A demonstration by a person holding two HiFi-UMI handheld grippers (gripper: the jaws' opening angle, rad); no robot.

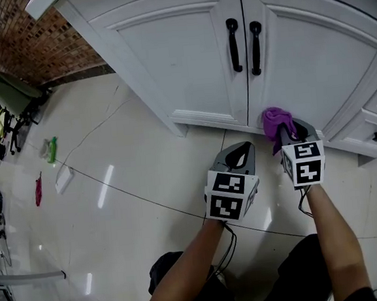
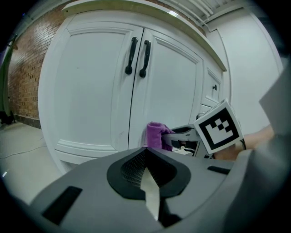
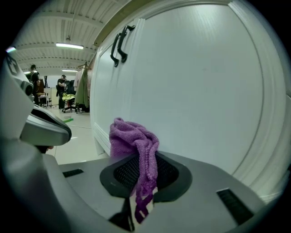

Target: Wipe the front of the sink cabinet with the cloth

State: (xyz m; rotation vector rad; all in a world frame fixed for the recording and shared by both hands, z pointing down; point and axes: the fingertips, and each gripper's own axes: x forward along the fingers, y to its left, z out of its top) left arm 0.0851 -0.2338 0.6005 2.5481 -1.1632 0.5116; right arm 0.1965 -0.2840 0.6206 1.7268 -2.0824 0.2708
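Observation:
The white sink cabinet point(image 1: 180, 55) has two doors with black handles point(image 1: 233, 44). A purple cloth point(image 1: 274, 117) is bunched against the bottom of the right door point(image 1: 318, 56), close to the gap between the doors. My right gripper point(image 1: 284, 130) is shut on it, and in the right gripper view the cloth point(image 3: 132, 136) hangs out of the jaws of the right gripper point(image 3: 141, 168) beside the door panel. My left gripper point(image 1: 241, 150) hovers over the floor a little left of it, shut and holding nothing. The left gripper view shows the left gripper point(image 2: 144, 154) facing the cloth point(image 2: 156, 135).
A drawer with a small black knob point(image 1: 375, 137) sits at the cabinet's right. A brick wall point(image 1: 28, 42) runs off to the left. On the tiled floor at left lie a green bottle point(image 1: 52, 148), a white item point(image 1: 64, 179) and a red item point(image 1: 38, 189).

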